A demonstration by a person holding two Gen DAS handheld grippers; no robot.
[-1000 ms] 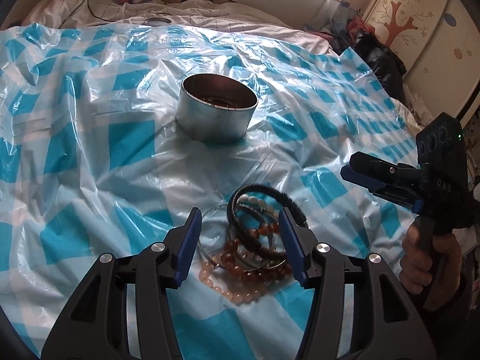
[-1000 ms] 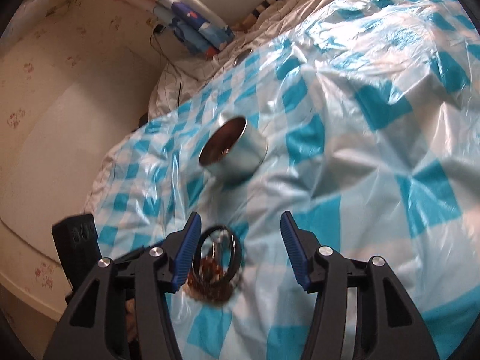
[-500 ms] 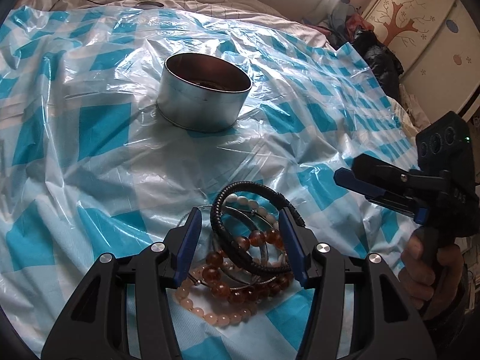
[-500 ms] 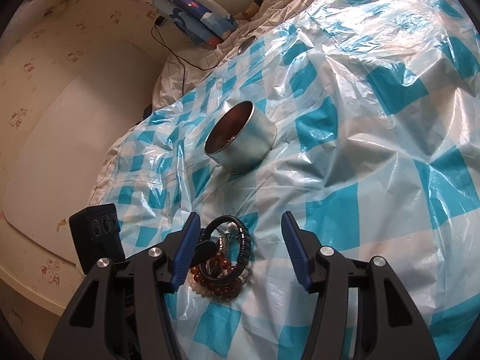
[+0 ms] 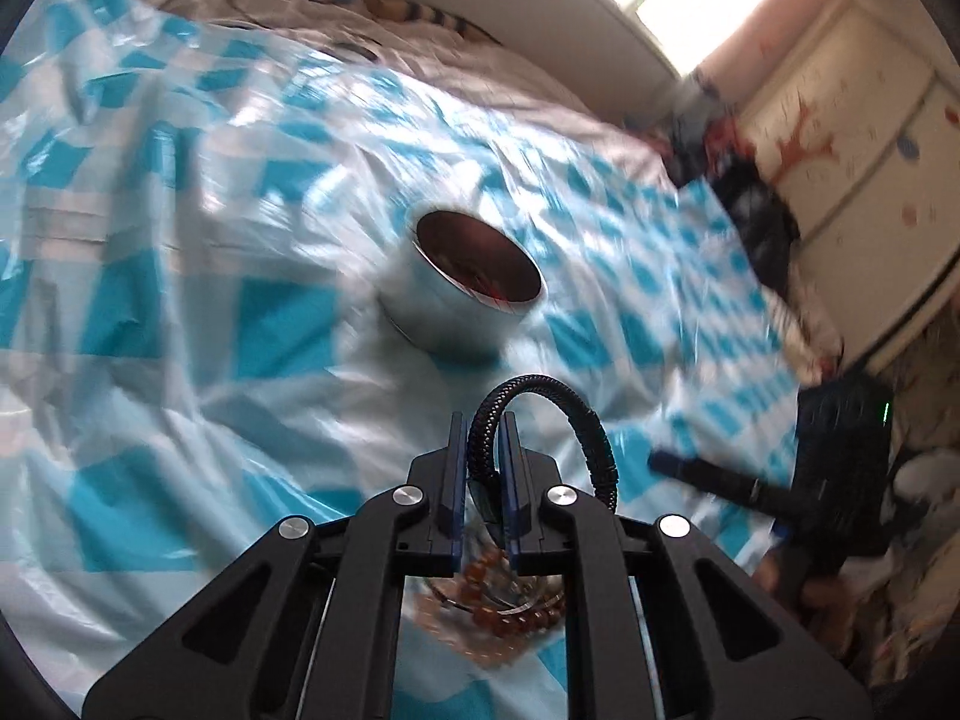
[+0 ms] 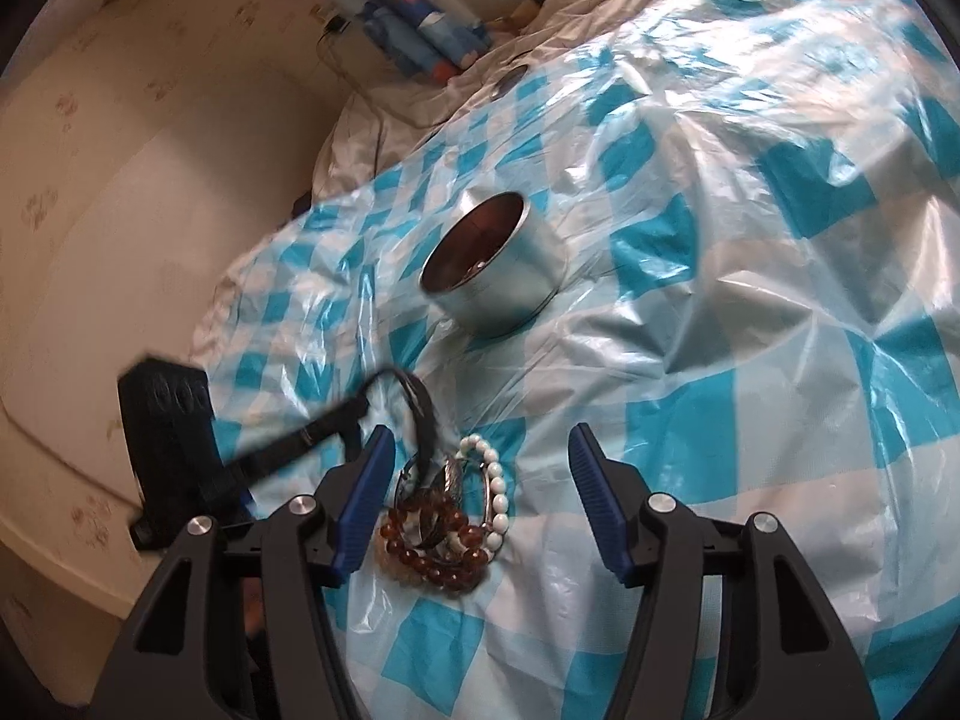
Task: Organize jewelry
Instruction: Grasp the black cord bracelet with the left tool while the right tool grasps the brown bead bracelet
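Note:
My left gripper (image 5: 483, 438) pinches a black braided bracelet (image 5: 576, 414), its jaws still closing on the cord; the loop arches up and to the right, lifted off the pile. Brown, peach and white bead bracelets and metal bangles (image 6: 444, 516) stay heaped on the blue-checked plastic sheet (image 6: 690, 420). Beyond them stands a round metal tin (image 6: 498, 276) with something dark inside. My right gripper (image 6: 480, 438) hovers just over the heap, jaws opening, nothing pressed between them. In the right wrist view the left gripper's fingers (image 6: 312, 426) hold the black bracelet (image 6: 420, 408) at the left.
The sheet covers a bed, with crumpled bedding and rolled blue items (image 6: 414, 30) at the far end near a cable. A cupboard with a tree motif (image 5: 840, 138) and dark clothes (image 5: 756, 228) stand to the right.
The left gripper's jaws closed on the black braided bracelet and raised it from the heap. The left view rolled and blurred. The right gripper barely moved.

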